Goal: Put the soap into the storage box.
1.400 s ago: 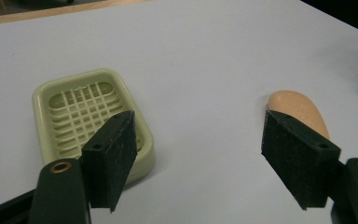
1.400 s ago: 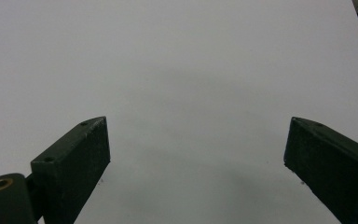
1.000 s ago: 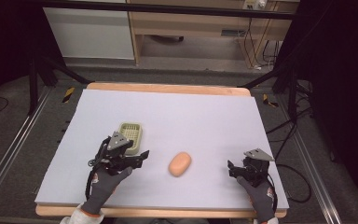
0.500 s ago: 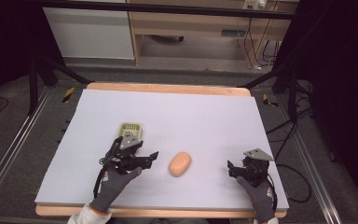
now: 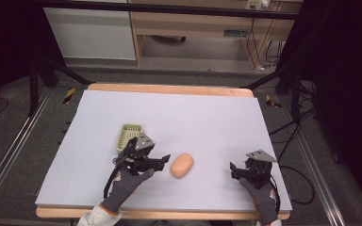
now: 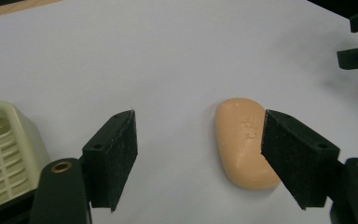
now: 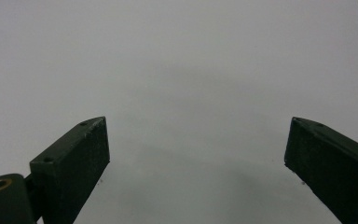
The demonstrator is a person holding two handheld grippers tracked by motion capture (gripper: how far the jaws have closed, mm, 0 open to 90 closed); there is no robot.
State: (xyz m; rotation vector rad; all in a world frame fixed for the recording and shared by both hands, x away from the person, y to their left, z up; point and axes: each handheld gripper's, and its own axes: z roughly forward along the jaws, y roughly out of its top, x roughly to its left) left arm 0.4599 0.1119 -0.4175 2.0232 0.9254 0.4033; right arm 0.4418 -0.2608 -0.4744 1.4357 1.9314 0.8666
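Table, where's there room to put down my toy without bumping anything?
The far half of the white-covered table, behind the pale green slotted plastic dish, is bare, as is the patch between the peach oval soap bar and the right gripper. It is crowded at the near left, where the open left gripper sits between dish and soap.

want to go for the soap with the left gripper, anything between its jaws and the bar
Nothing visible. The left gripper is open and the orange soap bar lies on bare white table just ahead, near one jaw. The green soap dish sits off to the other side.
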